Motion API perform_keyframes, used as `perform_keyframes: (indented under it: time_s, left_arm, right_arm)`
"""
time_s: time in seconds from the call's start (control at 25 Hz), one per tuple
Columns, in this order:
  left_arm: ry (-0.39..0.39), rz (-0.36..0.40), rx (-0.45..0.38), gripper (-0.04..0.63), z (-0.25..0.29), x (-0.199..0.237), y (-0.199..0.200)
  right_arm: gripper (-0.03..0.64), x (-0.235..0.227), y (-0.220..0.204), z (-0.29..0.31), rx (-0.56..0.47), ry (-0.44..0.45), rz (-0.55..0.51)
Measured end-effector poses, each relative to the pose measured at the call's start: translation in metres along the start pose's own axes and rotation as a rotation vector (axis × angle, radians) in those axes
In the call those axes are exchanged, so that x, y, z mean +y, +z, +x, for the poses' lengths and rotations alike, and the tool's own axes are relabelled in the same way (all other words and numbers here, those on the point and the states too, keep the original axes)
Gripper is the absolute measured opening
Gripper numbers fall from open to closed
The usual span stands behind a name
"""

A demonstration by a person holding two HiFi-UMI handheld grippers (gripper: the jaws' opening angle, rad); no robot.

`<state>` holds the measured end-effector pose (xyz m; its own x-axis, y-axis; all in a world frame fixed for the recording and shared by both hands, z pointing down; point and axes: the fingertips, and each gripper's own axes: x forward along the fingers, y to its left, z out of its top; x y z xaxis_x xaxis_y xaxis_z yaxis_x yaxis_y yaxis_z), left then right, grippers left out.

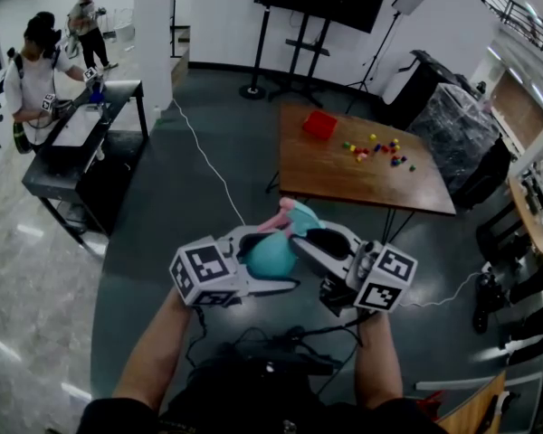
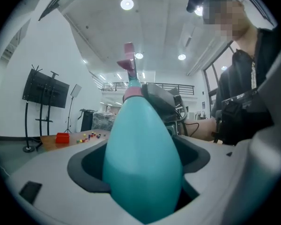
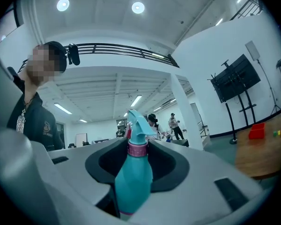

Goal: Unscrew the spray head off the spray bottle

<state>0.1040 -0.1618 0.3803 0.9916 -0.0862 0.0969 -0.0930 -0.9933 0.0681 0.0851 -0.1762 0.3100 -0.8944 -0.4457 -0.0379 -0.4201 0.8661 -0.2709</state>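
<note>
Teal spray bottle [image 1: 272, 253] with pink collar [image 3: 136, 149] clamped in left tool [image 2: 141, 172]

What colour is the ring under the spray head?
Pink. The ring on the teal spray bottle shows best in the right gripper view.

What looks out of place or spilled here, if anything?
Nothing looks damaged or spilled. The spray bottle is held in mid-air, left tool on its body, right tool at its neck, spray head still on. Only loose bits: small coloured blocks scattered on the table beside a red box.
</note>
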Motion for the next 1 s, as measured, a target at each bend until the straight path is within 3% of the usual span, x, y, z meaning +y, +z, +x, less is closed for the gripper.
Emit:
perform_keyframes:
  time_s: [0.24, 0.56, 0.76, 1.0]
  left_arm:
    - [0.19, 0.02, 0.004, 0.425, 0.007, 0.02, -0.002]
    - [0.443, 0.047, 0.077, 0.425, 0.006, 0.057, -0.019]
    - [0.47, 0.061, 0.09, 0.425, 0.011, 0.056, -0.022]
    - [0.399, 0.054, 0.076, 0.425, 0.011, 0.046, -0.016]
  right_arm:
    - [0.16, -0.011, 0.004, -0.01, -0.064, -0.108, 0.013]
    - [0.16, -0.042, -0.006, -0.002, -0.058, -0.336, 0.048]
    - [0.16, -0.046, -0.01, 0.004, -0.037, -0.378, 0.05]
    - [0.137, -0.038, -0.006, 0.005, -0.02, -0.324, 0.026]
